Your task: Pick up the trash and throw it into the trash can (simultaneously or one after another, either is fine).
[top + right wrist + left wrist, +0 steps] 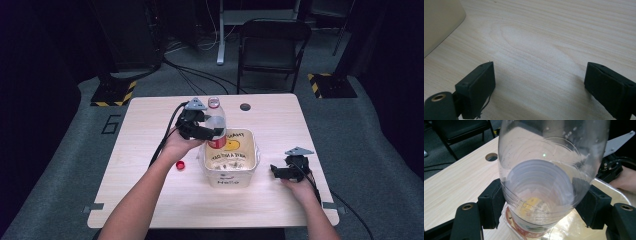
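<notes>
Left gripper (544, 207) clamping clear bottle (549, 170) — over tub (230, 165), right gripper (540, 87) agape

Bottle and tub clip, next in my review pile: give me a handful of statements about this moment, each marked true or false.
1. The left gripper is clamped on the clear bottle. True.
2. The bottle's red cap is screwed on. False: it lies on the table, left of the tub.
3. The right gripper holds the tub. False: its jaws stand open over bare wood, right of the tub.
4. The bottle is over the tub's near-left corner. False: it is at the far-left corner.
5. The tub bears a yellow smiley. True.
</notes>
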The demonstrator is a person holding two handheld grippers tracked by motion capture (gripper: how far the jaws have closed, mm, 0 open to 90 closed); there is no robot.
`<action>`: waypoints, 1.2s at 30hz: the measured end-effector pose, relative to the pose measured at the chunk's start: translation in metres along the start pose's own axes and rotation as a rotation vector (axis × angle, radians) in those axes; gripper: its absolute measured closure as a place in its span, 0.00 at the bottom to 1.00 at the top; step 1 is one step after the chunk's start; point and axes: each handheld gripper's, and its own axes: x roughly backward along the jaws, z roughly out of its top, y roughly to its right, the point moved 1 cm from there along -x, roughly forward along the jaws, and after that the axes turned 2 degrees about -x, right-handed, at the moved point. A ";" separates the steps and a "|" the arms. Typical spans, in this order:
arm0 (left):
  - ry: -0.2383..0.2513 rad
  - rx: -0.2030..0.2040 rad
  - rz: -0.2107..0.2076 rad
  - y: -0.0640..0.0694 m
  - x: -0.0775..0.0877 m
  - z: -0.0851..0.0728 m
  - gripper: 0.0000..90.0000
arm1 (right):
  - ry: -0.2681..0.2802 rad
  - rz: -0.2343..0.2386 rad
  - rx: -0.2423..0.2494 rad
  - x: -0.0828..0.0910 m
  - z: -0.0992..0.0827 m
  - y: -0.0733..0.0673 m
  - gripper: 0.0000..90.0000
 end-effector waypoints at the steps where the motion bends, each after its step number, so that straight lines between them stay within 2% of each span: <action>1: 0.000 0.000 0.000 0.000 0.000 0.000 0.33 | 0.000 0.000 0.000 0.000 0.000 0.000 0.10; 11: 0.003 -0.006 0.002 0.000 -0.012 -0.013 0.33 | 0.000 0.002 0.000 0.000 0.000 0.000 0.10; 18: 0.009 0.008 0.004 -0.001 -0.018 -0.024 0.32 | 0.001 0.002 0.001 0.000 0.000 0.000 0.10; 26: -0.008 0.008 0.007 0.000 -0.022 -0.030 0.31 | -0.001 0.002 -0.003 0.000 0.000 0.000 0.10; 28: -0.026 0.007 0.005 -0.001 -0.023 -0.031 0.31 | 0.000 0.002 0.001 0.000 0.000 0.000 0.10; 36: -0.019 0.007 -0.013 0.001 -0.023 -0.032 0.31 | -0.001 0.003 -0.001 0.000 0.000 0.000 0.10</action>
